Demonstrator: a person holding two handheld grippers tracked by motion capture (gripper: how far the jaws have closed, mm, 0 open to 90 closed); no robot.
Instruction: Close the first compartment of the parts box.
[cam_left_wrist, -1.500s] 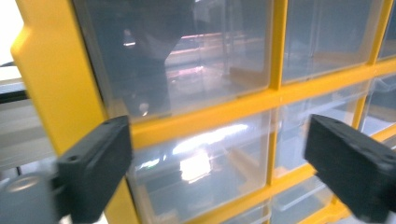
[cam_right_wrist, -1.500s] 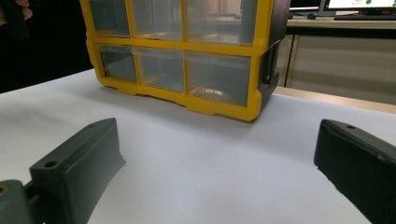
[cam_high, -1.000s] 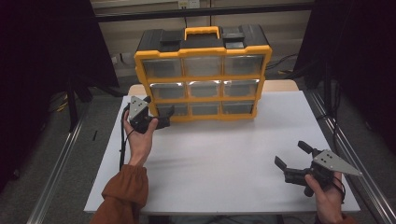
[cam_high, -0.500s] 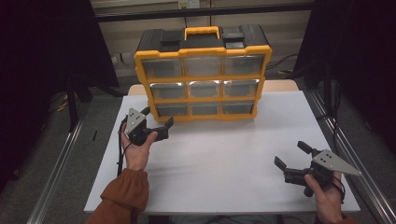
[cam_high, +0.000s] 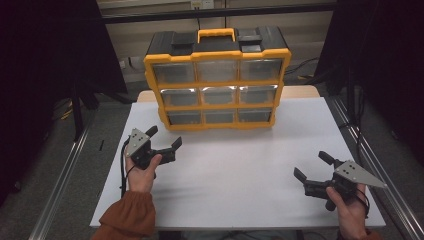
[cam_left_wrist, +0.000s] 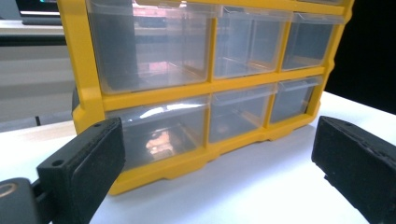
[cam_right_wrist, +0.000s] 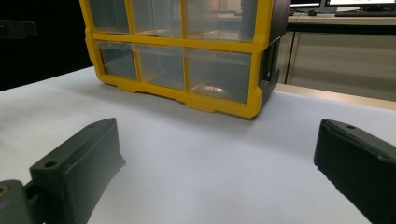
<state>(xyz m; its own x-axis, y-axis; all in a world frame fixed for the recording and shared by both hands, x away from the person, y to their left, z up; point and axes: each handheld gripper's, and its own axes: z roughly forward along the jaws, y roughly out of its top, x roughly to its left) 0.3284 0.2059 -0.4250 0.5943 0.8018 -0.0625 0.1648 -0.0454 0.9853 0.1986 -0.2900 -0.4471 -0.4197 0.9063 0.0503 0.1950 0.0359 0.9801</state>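
Backing off yellow organizer (cam_high: 218, 80), left gripper (cam_high: 164, 141) lower now, both grippers w/ jaws apart.

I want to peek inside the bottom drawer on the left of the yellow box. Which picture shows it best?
The left gripper view: the bottom-left drawer sits close and large between the fingers. The high view shows it small. The right gripper view shows it far off and partly cut off.
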